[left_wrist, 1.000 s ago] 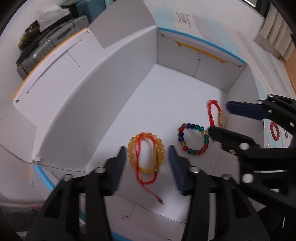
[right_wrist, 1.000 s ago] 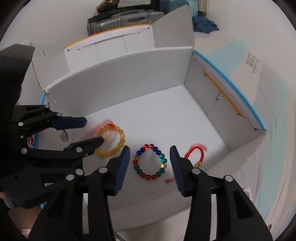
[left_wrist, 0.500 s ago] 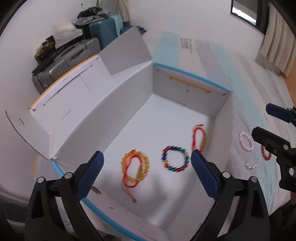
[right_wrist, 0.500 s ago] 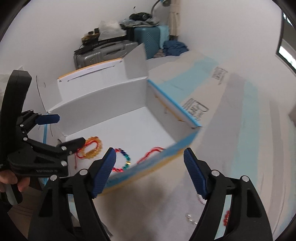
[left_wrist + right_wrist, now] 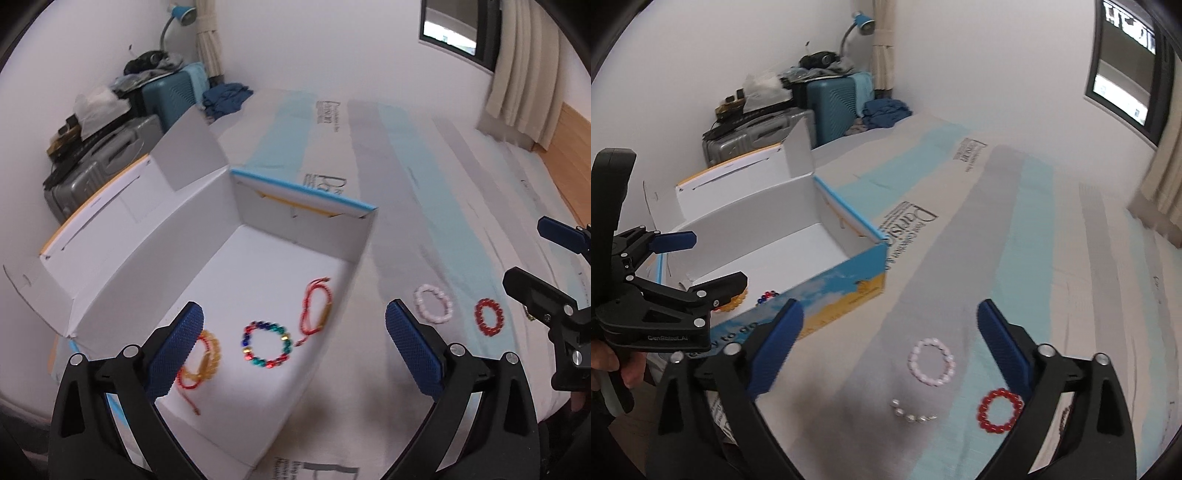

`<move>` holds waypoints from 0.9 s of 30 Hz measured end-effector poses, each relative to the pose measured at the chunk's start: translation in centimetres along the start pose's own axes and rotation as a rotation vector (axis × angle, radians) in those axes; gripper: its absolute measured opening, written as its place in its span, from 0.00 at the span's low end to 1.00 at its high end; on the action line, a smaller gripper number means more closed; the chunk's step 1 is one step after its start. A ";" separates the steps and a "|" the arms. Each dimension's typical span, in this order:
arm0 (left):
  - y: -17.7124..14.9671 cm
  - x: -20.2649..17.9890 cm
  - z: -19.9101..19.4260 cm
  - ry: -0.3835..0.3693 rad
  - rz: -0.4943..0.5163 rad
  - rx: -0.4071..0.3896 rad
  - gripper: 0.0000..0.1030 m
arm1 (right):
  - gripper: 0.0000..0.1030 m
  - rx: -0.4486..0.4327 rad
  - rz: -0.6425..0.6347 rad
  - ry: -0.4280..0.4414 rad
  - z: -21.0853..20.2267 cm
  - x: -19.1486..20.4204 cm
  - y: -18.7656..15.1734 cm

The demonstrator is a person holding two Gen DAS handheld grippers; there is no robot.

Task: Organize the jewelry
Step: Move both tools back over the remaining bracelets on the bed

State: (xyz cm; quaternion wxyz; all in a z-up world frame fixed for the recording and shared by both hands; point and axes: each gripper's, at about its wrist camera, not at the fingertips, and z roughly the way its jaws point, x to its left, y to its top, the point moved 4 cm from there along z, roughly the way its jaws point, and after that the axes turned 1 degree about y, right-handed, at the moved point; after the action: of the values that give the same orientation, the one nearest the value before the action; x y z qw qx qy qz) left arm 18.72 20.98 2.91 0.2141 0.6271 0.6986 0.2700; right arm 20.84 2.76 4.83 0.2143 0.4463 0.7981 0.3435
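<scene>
An open white box (image 5: 207, 236) holds a yellow bead bracelet (image 5: 208, 356) with a red cord, a multicoloured bead bracelet (image 5: 266, 345) and a red cord bracelet (image 5: 317, 309). On the bedspread to its right lie a pink bead bracelet (image 5: 932, 362), a red bead bracelet (image 5: 1000, 410) and a small silver piece (image 5: 911, 413). My left gripper (image 5: 293, 354) is open and empty above the box's near right part. My right gripper (image 5: 886, 347) is open and empty above the loose bracelets.
The box (image 5: 846, 291) stands at the left on a striped bedspread (image 5: 1015, 240). Suitcases (image 5: 827, 96) with clutter stand by the back wall. A curtain (image 5: 517, 74) and window are at the right.
Both grippers have opened wide and pulled up and back from the box. The right one has swung right, over the bracelets on the bedspread.
</scene>
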 end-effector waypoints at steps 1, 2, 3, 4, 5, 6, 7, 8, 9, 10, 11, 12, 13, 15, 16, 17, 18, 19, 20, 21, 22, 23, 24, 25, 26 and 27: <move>0.1 -0.7 -0.1 -0.003 0.006 -0.004 0.94 | 0.91 -0.002 0.006 -0.006 -0.3 -0.6 -0.2; 0.1 -1.3 -0.2 -0.007 0.011 -0.008 0.94 | 0.91 -0.002 0.011 -0.010 -0.5 -1.0 -0.3; 0.2 -2.0 -0.2 -0.014 0.016 -0.009 0.94 | 0.91 -0.003 0.015 -0.018 -0.7 -1.6 -0.5; 0.2 -2.7 -0.2 -0.021 0.025 -0.009 0.94 | 0.92 -0.003 0.021 -0.027 -1.0 -2.2 -0.8; 0.2 -3.2 -0.2 -0.023 0.032 -0.012 0.94 | 0.93 -0.003 0.028 -0.034 -1.2 -2.9 -1.1; 0.2 -4.0 -0.3 -0.027 0.040 -0.014 0.94 | 0.93 -0.003 0.034 -0.039 -1.6 -3.5 -1.4; 0.3 -4.4 -0.2 -0.033 0.043 -0.014 0.94 | 0.93 -0.003 0.040 -0.046 -1.8 -4.1 -1.7; 0.3 -5.1 -0.2 -0.042 0.046 -0.016 0.94 | 0.93 -0.003 0.046 -0.051 -2.0 -4.5 -1.9; 0.4 -5.8 -0.3 -0.047 0.054 -0.017 0.94 | 0.93 -0.003 0.053 -0.057 -2.3 -5.2 -2.1; 0.4 -6.3 -0.3 -0.051 0.062 -0.019 0.94 | 0.93 -0.003 0.059 -0.062 -2.6 -5.9 -2.3; 0.5 -6.9 -0.2 -0.053 0.073 -0.020 0.94 | 0.93 -0.006 0.066 -0.067 -2.8 -6.5 -2.5; 0.6 -7.6 -0.2 -0.057 0.081 -0.022 0.94 | 0.93 -0.007 0.072 -0.071 -3.0 -6.9 -2.6; 0.7 -8.1 -0.2 -0.060 0.084 -0.024 0.94 | 0.93 -0.008 0.081 -0.076 -3.2 -7.5 -2.9; 0.9 -9.3 -0.1 -0.072 0.090 -0.026 0.94 | 0.93 -0.007 0.095 -0.088 -3.5 -8.7 -3.5; 0.9 -9.6 0.0 -0.074 0.093 -0.027 0.94 | 0.93 -0.007 0.099 -0.092 -3.6 -9.2 -3.7; 0.9 -10.3 0.1 -0.077 0.102 -0.027 0.94 | 0.93 -0.007 0.108 -0.099 -3.8 -9.8 -4.0; 1.0 -10.9 0.3 -0.082 0.109 -0.026 0.94 | 0.93 -0.005 0.118 -0.106 -3.9 -10.6 -4.3; 1.1 -11.4 0.4 -0.086 0.111 -0.025 0.94 | 0.93 -0.004 0.123 -0.110 -3.9 -11.1 -4.6; 1.2 -11.9 0.7 -0.091 0.115 -0.024 0.94 | 0.93 -0.003 0.130 -0.115 -4.0 -11.7 -4.9; 1.2 -12.5 0.9 -0.093 0.123 -0.023 0.94 | 0.93 -0.001 0.141 -0.121 -4.0 -12.4 -5.3; 1.2 -12.9 1.2 -0.092 0.128 -0.023 0.94 | 0.93 0.003 0.147 -0.126 -4.0 -13.1 -5.6; 1.1 -13.4 1.5 -0.091 0.136 -0.024 0.94 | 0.93 0.006 0.155 -0.133 -3.9 -13.8 -6.0; 1.0 -14.0 1.9 -0.096 0.144 -0.024 0.94 | 0.93 0.010 0.163 -0.139 -3.9 -14.4 -6.4; 1.1 -14.4 2.2 -0.102 0.146 -0.023 0.94 | 0.93 0.012 0.171 -0.142 -3.8 -15.0 -6.7; 1.1 -14.8 2.6 -0.110 0.147 -0.021 0.94 | 0.93 0.017 0.180 -0.147 -3.6 -15.7 -7.0; 1.0 -15.2 3.1 -0.115 0.149 -0.017 0.94 | 0.93 0.021 0.186 -0.152 -3.4 -16.2 -7.4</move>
State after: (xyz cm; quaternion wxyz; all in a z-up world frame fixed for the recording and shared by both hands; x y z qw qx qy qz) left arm 23.31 6.26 0.60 0.2386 0.6899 0.6342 0.2546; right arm 22.74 -15.12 2.23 0.2367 0.5452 0.7383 0.3188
